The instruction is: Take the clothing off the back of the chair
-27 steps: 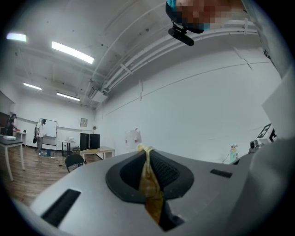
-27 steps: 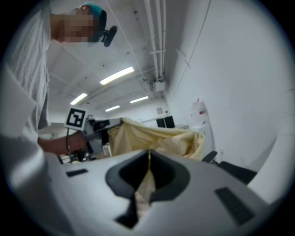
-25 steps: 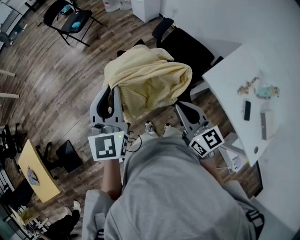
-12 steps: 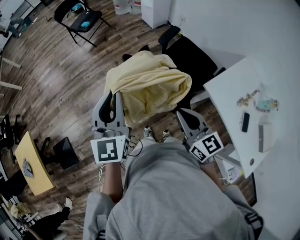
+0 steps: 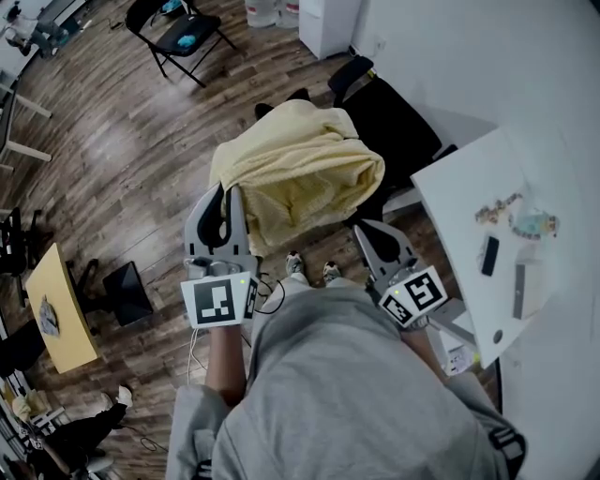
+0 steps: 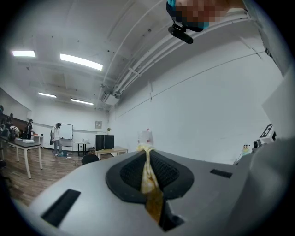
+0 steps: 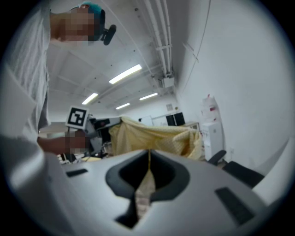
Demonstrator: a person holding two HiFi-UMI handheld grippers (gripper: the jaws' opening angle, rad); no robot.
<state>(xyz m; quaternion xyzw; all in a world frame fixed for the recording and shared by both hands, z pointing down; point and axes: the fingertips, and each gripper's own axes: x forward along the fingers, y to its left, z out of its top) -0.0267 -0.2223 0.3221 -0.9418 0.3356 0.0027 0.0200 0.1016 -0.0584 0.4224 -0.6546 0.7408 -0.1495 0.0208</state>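
One pale-yellow garment (image 5: 300,178) — loose folds, perhaps a waffle weave

Ceiling strip lights (image 6: 81,61) lit the room evenly. Both my gripper views bulged fisheye with dark corners and soft foregrounds, and the floor (image 5: 112,150) showed pale glare.

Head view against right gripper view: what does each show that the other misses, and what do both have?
Only the head view: the white table with small items, a folding chair on the wood floor, the person's grey top. Only the right gripper view: the right gripper with jaws shut on a thin fold of the yellow garment, plus ceiling lights. Both: the garment spread between the two grippers, the left gripper at its far edge, and the black office chair.
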